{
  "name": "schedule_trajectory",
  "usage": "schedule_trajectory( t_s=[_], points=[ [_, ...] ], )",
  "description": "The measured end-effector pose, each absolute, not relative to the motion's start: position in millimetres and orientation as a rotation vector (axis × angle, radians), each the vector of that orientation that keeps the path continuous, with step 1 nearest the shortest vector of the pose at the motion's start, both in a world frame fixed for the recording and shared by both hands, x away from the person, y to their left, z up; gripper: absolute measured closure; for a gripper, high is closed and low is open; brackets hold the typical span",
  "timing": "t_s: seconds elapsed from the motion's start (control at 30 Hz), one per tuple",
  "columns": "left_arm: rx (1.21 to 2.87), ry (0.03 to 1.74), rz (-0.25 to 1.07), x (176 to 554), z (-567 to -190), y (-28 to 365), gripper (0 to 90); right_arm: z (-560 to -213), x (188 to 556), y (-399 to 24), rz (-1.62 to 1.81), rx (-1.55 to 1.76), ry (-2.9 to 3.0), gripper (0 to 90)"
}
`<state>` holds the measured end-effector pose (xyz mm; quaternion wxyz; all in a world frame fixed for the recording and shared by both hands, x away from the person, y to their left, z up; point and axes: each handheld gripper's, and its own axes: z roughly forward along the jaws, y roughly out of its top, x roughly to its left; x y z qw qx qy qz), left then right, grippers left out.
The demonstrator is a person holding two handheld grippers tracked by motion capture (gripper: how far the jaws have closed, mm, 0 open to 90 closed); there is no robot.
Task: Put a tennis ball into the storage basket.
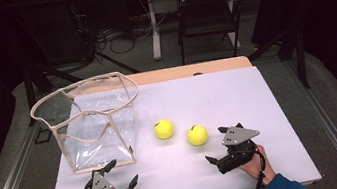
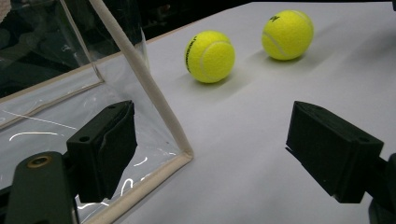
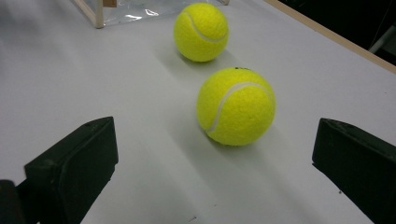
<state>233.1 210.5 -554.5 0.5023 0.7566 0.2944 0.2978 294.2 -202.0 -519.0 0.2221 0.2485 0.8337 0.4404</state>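
Observation:
Two yellow tennis balls lie on the white table top (image 1: 237, 94): the left ball (image 1: 164, 129) (image 2: 210, 56) (image 3: 201, 31) and the right ball (image 1: 197, 134) (image 2: 286, 34) (image 3: 236, 106). A clear plastic bag with cream piping (image 1: 92, 121) (image 2: 70, 93) stands upright and open at the left. My left gripper (image 1: 122, 174) (image 2: 212, 154) is open near the bag's front corner, nothing between its jaws. My right gripper (image 1: 218, 145) (image 3: 215, 177) is open, just short of the right ball, which sits ahead between its jaws.
A dark chair (image 1: 207, 13) and a table leg (image 1: 153, 26) stand beyond the far edge, with cables (image 1: 112, 34) on the floor. Metal rails (image 1: 8, 184) run along both sides of the table.

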Motion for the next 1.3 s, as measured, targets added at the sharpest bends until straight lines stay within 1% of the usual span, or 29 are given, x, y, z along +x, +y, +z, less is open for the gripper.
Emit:
schedule_trajectory(
  t_s=[0.37,1.3],
  points=[
    [1.829,0.702,0.720,233.1,-554.4,210.1,16.1,-517.1,306.7,-194.3,1.173,0.689,2.368,0.0],
    [1.840,0.693,0.731,232.1,-555.1,210.0,16.1,-507.7,331.3,-190.2,1.110,0.758,2.434,0.0]
  ],
)
